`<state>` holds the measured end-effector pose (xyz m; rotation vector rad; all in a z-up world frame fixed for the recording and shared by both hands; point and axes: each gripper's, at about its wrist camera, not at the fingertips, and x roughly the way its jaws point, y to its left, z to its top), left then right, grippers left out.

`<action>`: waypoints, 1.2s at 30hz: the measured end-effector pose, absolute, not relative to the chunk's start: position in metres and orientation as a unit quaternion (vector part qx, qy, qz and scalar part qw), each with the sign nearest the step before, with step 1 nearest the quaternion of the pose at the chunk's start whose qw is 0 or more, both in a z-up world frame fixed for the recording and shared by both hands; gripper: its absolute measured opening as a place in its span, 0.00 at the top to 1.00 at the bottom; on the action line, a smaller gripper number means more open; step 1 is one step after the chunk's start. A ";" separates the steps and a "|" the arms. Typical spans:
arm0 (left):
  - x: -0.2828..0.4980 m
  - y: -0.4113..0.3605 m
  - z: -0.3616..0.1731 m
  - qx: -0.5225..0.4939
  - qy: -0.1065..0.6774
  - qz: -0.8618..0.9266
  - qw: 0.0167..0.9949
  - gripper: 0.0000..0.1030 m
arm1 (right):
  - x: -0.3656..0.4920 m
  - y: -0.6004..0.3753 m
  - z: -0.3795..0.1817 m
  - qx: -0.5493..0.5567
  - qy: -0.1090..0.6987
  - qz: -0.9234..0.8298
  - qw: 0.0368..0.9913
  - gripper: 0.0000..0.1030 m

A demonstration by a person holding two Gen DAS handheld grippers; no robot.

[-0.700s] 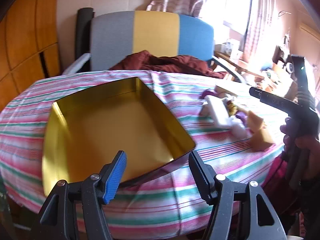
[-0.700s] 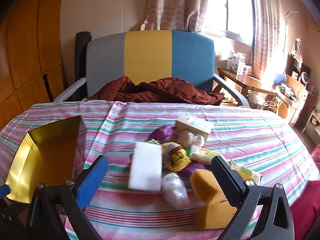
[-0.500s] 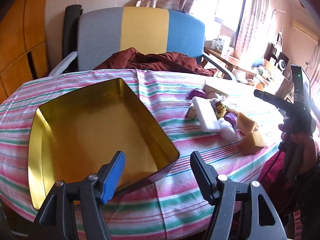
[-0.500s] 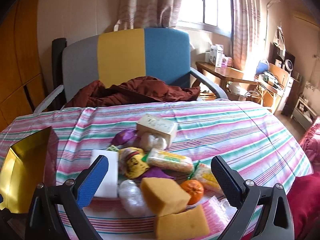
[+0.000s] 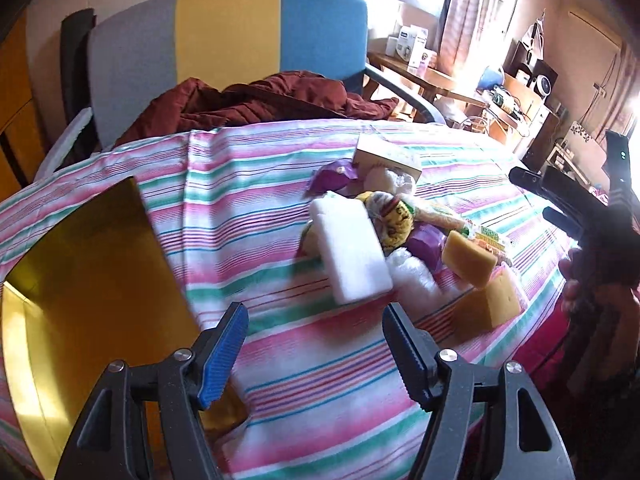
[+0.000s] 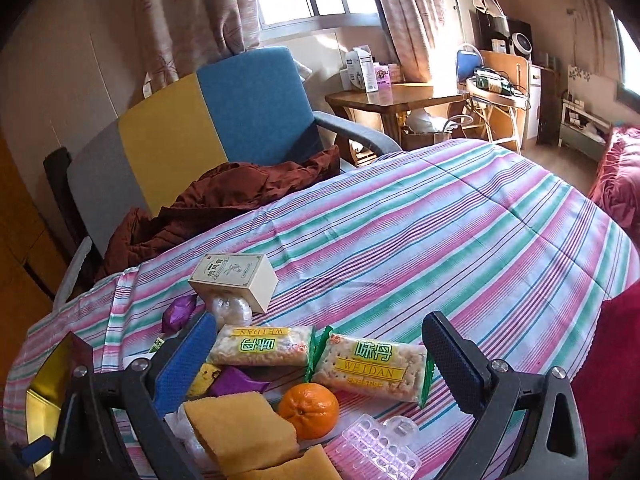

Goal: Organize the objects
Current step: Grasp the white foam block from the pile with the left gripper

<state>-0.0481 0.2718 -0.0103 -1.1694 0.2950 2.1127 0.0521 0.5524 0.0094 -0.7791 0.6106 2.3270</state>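
Snacks and sponges (image 5: 468, 258) piled on the striped tablecloth (image 6: 400, 240), gold tin (image 5: 80, 280) alongside (nothing inside); left gripper (image 5: 312, 354) and right gripper (image 6: 320, 364) both released.

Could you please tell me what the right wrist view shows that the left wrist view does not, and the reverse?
Only the right wrist view shows the orange, the clear plastic tray and both cracker packs' labels.

Only the left wrist view shows the white foam block and most of the gold tin.

Both show the striped tablecloth, cream box, yellow sponges and an open tool in front.
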 end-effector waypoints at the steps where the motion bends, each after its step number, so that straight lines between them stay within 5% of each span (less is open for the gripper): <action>1: -0.051 0.278 -0.012 -0.453 0.117 0.814 0.345 0.31 | 0.053 0.554 0.008 -0.294 0.238 0.876 0.298 0.00; 7: -0.072 0.323 -0.036 -0.476 0.146 0.805 0.324 0.30 | 0.054 0.557 0.004 -0.292 0.262 0.875 0.283 0.00; 9: -0.077 0.336 -0.042 -0.477 0.155 0.804 0.319 0.21 | 0.054 0.557 0.004 -0.290 0.267 0.876 0.277 0.00; 22: -0.094 0.377 -0.074 -0.499 0.181 0.795 0.295 0.21 | 0.051 0.560 0.000 -0.300 0.278 0.873 0.264 0.00; 26: -0.100 0.366 -0.077 -0.507 0.155 0.794 0.297 0.47 | 0.049 0.558 -0.002 -0.306 0.275 0.874 0.260 0.00; 36: -0.075 0.312 -0.039 -0.460 0.103 0.815 0.337 0.49 | 0.030 0.540 -0.008 -0.341 0.276 0.885 0.157 0.00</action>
